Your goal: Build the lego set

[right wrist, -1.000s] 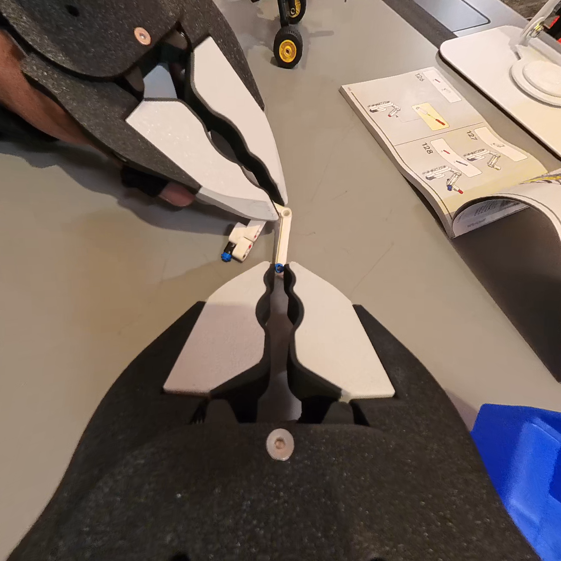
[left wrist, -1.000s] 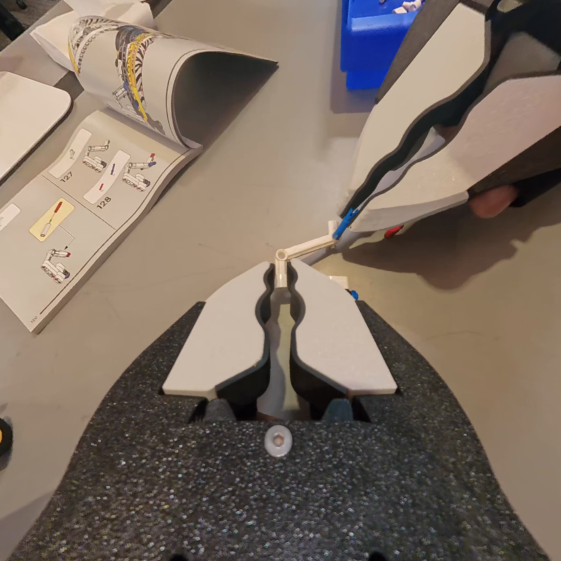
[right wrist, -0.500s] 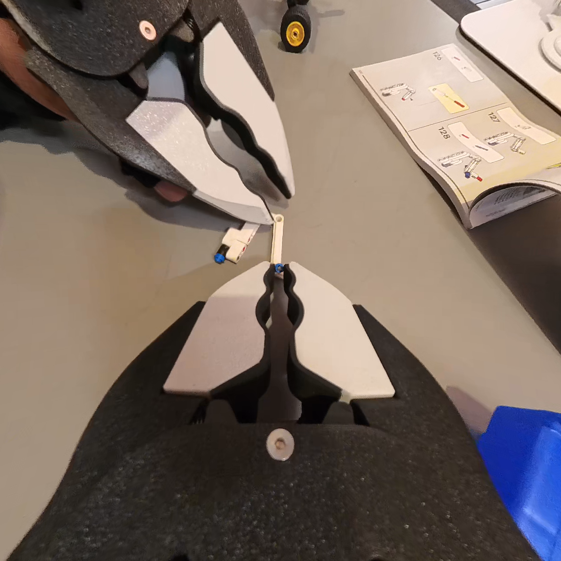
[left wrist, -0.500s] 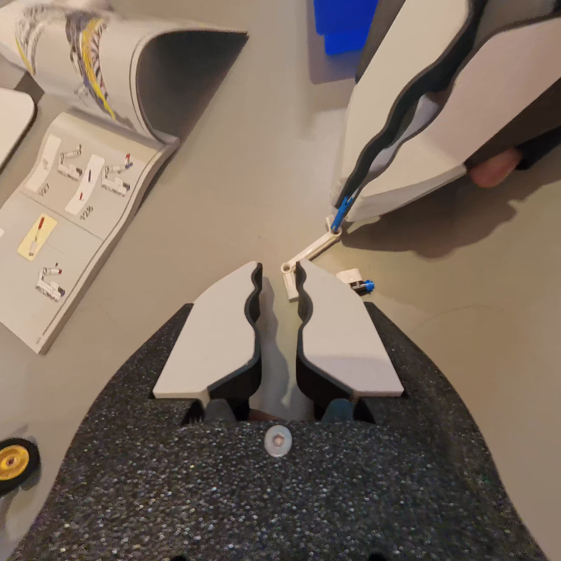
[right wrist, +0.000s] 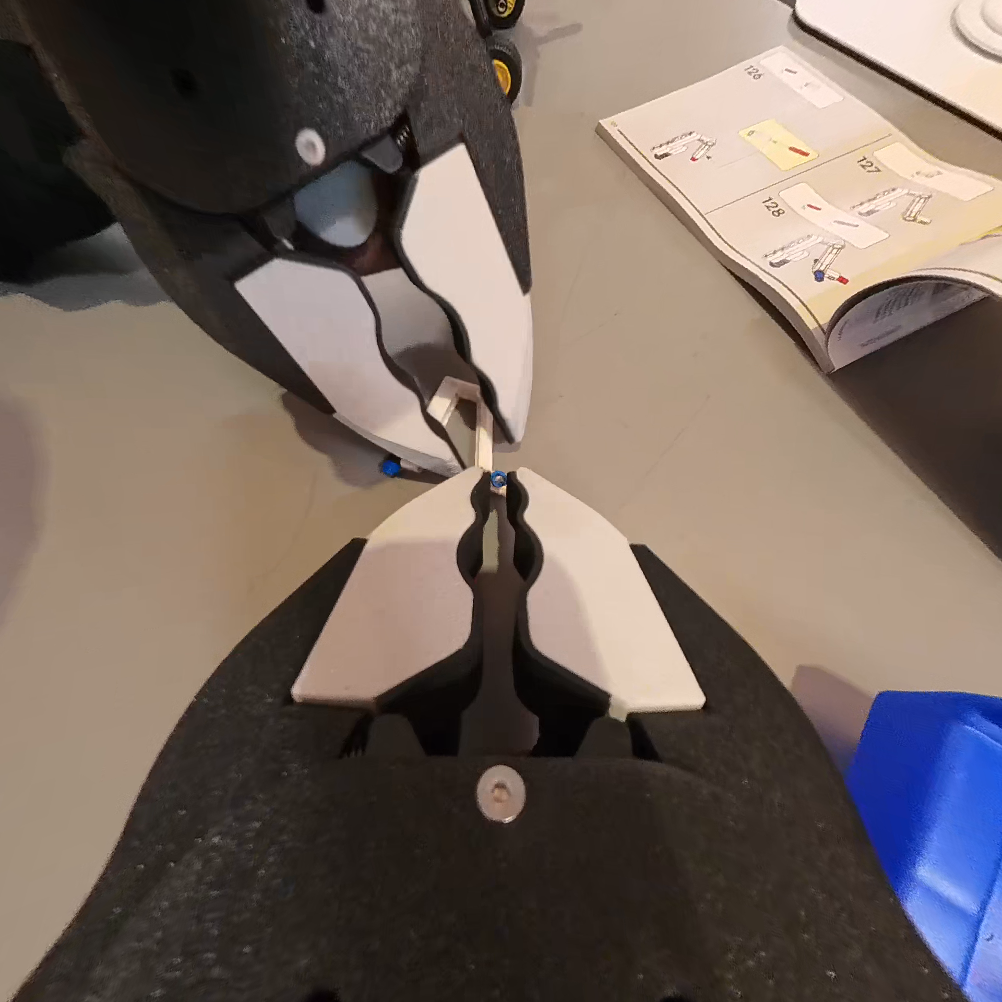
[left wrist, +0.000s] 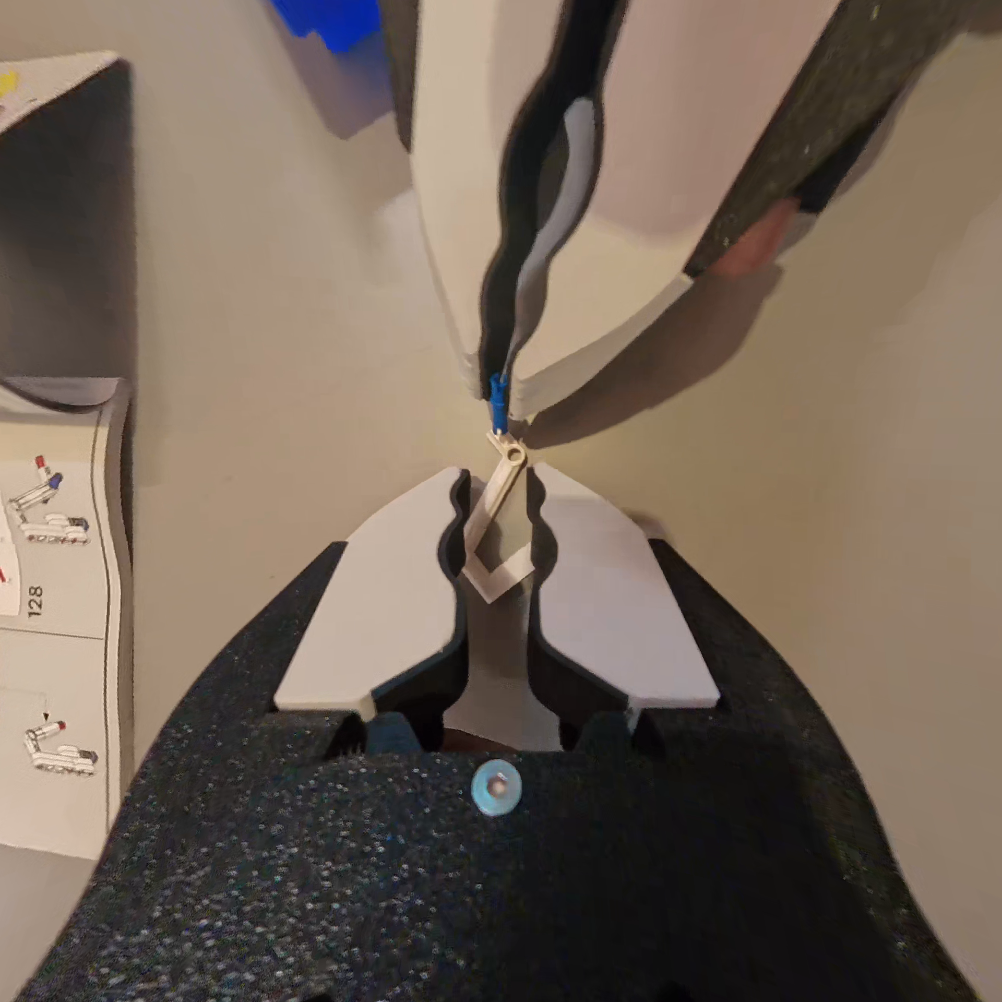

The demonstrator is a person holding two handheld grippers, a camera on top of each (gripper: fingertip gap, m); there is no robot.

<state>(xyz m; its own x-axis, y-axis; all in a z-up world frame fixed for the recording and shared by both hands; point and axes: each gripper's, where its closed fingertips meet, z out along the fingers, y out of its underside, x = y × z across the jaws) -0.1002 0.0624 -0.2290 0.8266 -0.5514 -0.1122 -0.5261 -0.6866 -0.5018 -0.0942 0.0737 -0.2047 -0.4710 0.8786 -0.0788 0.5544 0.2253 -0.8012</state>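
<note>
Right tongs (right wrist: 498, 477) pinch a blue pin (right wrist: 498, 479); left tongs (left wrist: 496, 477) gape around a white beam (left wrist: 496, 507) over the grey table (left wrist: 271, 325).

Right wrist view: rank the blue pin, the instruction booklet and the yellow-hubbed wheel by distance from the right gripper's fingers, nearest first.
1. Blue pin: at the right gripper fingertips.
2. Instruction booklet: open, to the upper right.
3. Yellow-hubbed wheel: far end, behind the other gripper.

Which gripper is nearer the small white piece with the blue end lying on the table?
Left. The left gripper hangs right above the small white piece, partly covering it; the right gripper, pinching a blue pin, sits beside it.
</note>
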